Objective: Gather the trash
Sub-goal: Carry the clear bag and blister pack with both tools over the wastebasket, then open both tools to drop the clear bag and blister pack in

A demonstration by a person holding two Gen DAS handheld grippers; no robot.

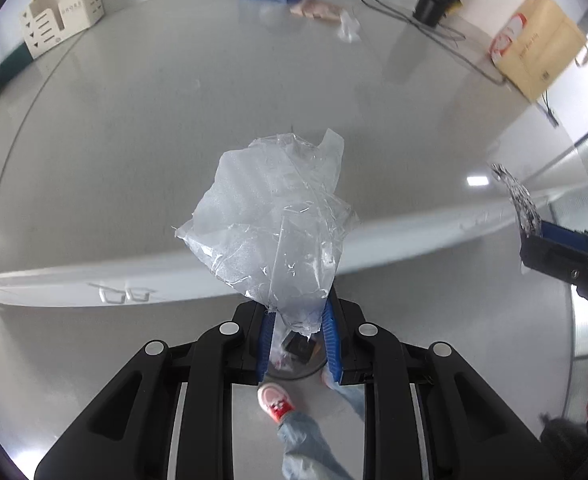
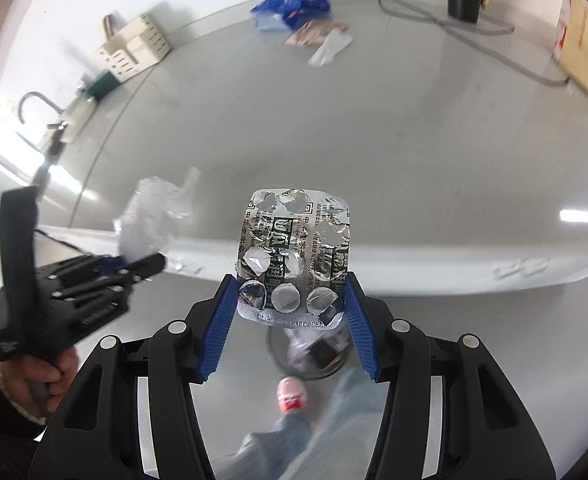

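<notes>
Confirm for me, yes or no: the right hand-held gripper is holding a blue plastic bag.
No, the right hand-held gripper holds a silver pill pack with torn foil; the blue bag lies far back on the counter.

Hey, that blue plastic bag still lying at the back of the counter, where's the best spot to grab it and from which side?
Probably from above, pinching a raised crumpled fold near the top of the blue plastic bag. It lies slumped and soft on the counter, close to the wall, so a side approach from behind is blocked. Both grippers are full now.

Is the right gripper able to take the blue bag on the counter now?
Probably not: the right gripper already grips a blister pack, and the blue bag lies far back on the counter.
</notes>
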